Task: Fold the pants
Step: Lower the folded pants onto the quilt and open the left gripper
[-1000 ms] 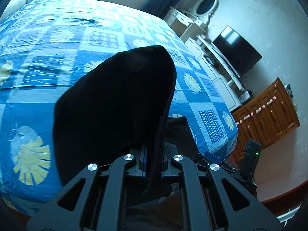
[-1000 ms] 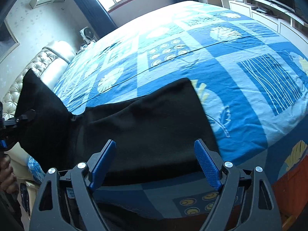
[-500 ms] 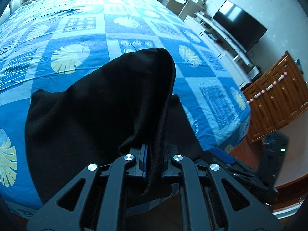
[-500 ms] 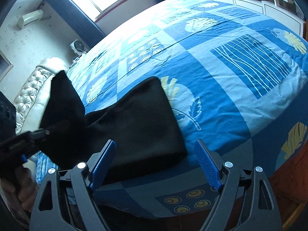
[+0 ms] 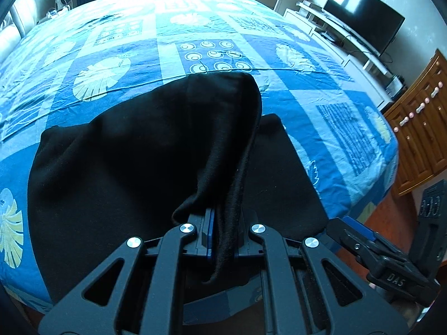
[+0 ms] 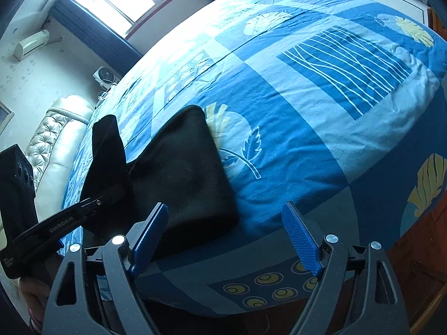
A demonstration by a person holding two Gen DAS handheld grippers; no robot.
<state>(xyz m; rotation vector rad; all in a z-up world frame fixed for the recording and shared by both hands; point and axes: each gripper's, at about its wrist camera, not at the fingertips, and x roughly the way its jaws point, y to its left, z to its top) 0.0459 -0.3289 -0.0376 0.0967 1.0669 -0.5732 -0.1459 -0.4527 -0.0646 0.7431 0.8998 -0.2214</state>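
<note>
Black pants (image 5: 117, 173) lie across the near edge of a bed with a blue patterned cover (image 5: 195, 36), part of the cloth flat and part lifted. The left gripper (image 5: 223, 240) is clamped on a raised fold of the pants, which drapes up and forward from its closed jaws over the flat layer. The right gripper (image 6: 226, 240) hovers with its blue pads spread wide and nothing between them, just beside the flat end of the pants (image 6: 184, 173). The fold appears to be partway: one end is being carried over, not yet laid down or smoothed. The cover beyond the pants is bare, giving wide room forward; the bed's near edge and corner drop away close under both grippers.
</note>
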